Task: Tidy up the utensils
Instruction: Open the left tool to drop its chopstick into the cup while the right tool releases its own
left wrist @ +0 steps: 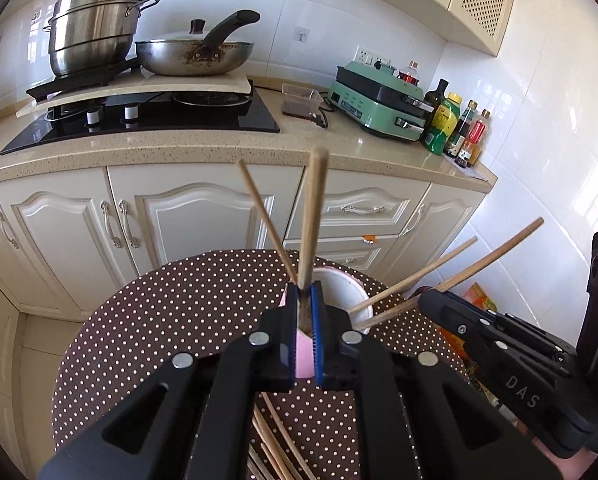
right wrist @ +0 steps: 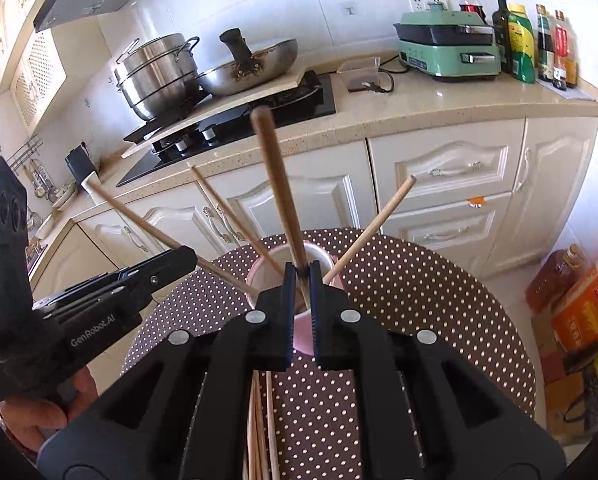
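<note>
A pink cup (left wrist: 305, 358) (right wrist: 303, 336) with a white inside stands on the round dotted table (left wrist: 171, 320) (right wrist: 419, 288). My left gripper (left wrist: 305, 292) sits right over its rim, shut on a wooden chopstick (left wrist: 313, 216) that points steeply up. From the right, my right gripper (left wrist: 427, 300) (right wrist: 301, 272) is shut on another chopstick (left wrist: 495, 256) (right wrist: 279, 184), whose lower end reaches into the cup. In the right wrist view the left gripper (right wrist: 187, 258) comes in from the left with its chopstick (right wrist: 131, 216). Two more chopsticks (right wrist: 231, 216) (right wrist: 371, 228) lean inside the cup.
Several loose chopsticks (left wrist: 275, 440) (right wrist: 259, 432) lie on the table under the grippers. Behind the table runs a counter (left wrist: 219, 148) with a stove, a steel pot (left wrist: 95, 28), a pan, a green appliance (left wrist: 379, 100) and bottles. Boxes and a bottle (right wrist: 579, 312) crowd the floor at right.
</note>
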Action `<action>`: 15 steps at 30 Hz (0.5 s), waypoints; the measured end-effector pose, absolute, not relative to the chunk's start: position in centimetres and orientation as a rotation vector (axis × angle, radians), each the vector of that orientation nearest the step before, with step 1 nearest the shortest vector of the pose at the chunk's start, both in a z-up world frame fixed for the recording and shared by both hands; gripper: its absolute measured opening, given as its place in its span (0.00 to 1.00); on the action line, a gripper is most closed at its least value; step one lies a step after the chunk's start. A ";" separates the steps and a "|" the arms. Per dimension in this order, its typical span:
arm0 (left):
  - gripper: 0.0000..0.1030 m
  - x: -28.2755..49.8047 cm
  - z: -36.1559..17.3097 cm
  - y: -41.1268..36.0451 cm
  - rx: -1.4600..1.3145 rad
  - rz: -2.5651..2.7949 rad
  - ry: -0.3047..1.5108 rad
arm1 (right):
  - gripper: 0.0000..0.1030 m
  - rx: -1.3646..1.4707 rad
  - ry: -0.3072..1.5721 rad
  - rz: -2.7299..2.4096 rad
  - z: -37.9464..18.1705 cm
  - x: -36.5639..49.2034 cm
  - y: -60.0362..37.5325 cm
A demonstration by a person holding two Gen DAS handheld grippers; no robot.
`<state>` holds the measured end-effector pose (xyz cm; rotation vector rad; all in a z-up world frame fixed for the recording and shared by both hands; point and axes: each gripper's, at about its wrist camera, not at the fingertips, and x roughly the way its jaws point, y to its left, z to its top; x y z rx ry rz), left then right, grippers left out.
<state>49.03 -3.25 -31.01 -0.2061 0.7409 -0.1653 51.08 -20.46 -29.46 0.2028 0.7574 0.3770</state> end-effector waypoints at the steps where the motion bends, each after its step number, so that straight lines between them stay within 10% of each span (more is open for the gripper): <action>1: 0.07 48.9 -31.1 -3.2 -0.209 -0.169 0.749 | 0.09 0.207 0.763 0.373 -29.5 51.0 -20.5; 8: 0.24 48.1 -31.2 -3.0 -0.212 -0.180 0.796 | 0.14 0.222 0.784 0.358 -29.1 50.0 -20.0; 12: 0.24 46.9 -31.2 -2.7 -0.204 -0.184 0.806 | 0.47 0.230 0.755 0.342 -28.5 48.9 -20.0; 15: 0.24 46.1 -31.1 -2.0 -0.224 -0.185 0.807 | 0.47 0.222 0.747 0.347 -28.1 48.1 -19.7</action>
